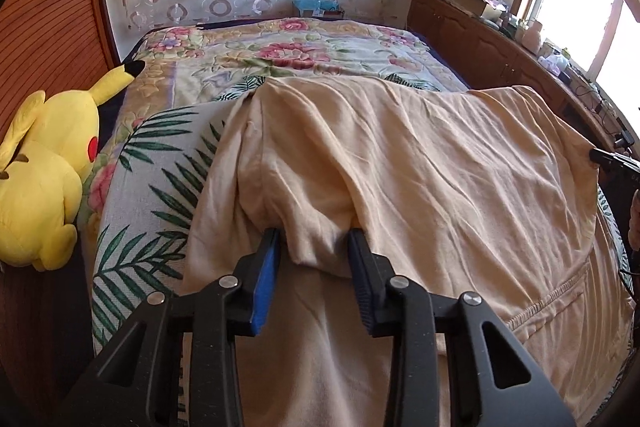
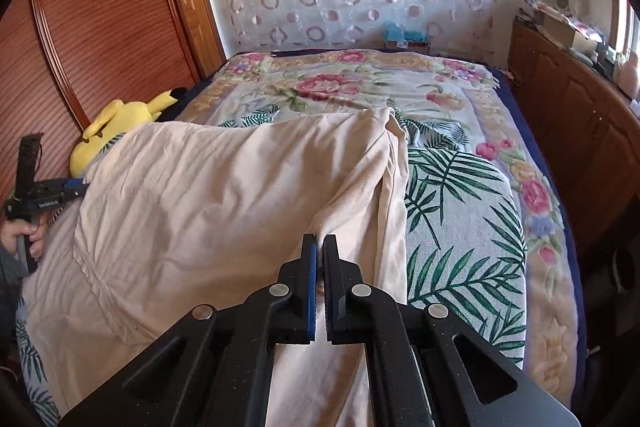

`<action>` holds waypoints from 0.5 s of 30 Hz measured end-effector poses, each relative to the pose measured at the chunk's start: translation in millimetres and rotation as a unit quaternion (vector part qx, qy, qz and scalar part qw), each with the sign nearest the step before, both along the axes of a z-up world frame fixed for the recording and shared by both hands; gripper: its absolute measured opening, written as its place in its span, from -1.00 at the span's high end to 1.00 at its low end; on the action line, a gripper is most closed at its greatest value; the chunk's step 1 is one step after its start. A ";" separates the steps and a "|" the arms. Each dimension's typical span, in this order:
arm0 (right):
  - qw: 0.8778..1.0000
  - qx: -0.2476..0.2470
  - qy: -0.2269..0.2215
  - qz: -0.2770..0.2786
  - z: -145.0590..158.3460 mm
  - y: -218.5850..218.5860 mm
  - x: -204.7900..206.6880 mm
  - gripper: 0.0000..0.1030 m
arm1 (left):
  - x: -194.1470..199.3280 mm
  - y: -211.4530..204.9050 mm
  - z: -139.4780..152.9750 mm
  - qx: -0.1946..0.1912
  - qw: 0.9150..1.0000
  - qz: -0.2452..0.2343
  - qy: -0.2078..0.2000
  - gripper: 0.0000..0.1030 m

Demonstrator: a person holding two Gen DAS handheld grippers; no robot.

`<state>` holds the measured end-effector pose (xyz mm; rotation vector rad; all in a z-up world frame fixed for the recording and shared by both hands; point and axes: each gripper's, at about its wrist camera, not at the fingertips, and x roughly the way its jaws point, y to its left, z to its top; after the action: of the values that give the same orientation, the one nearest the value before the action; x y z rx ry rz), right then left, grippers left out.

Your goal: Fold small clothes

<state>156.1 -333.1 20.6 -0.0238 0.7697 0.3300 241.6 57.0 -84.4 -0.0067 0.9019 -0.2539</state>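
A cream garment with a stitched pocket seam lies spread across the near part of the bed. In the left wrist view my left gripper has a bunched fold of its near edge pinched between the blue pads, and the cloth rises in creases toward the jaws. In the right wrist view my right gripper is shut on the other near corner of the garment, with a thin ridge of cloth running up into the closed jaws. Each gripper shows small in the other's view: the right gripper, and the left gripper held by a hand.
The bed carries a floral and palm-leaf cover. A yellow plush toy lies at its left edge by the wooden panel. A cluttered wooden cabinet runs along the right side.
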 end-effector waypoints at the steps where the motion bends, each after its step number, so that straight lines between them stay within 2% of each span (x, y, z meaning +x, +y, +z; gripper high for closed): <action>1: 1.000 0.003 -0.001 -0.001 -2.0 -0.8 -0.4 0.95 | 0.2 -1.1 0.2 0.001 1.000 -0.001 0.000 0.83; 4: 1.000 0.009 -0.004 -0.006 -1.2 -0.8 -4.1 0.95 | -3.9 1.8 7.4 -0.010 1.000 0.004 -0.012 0.87; 8: 1.000 0.012 -0.023 -0.007 10.8 -0.6 -14.1 0.96 | -21.9 10.8 30.2 -0.019 0.999 0.019 -0.047 0.92; 15: 0.998 0.030 -0.061 -0.009 32.5 -3.2 -50.8 0.96 | -57.9 26.9 57.7 -0.025 0.995 0.036 -0.086 0.92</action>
<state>105.4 -336.3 53.2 0.0195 0.6390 0.3318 183.8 83.9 -26.7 -0.0635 0.7224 -0.2058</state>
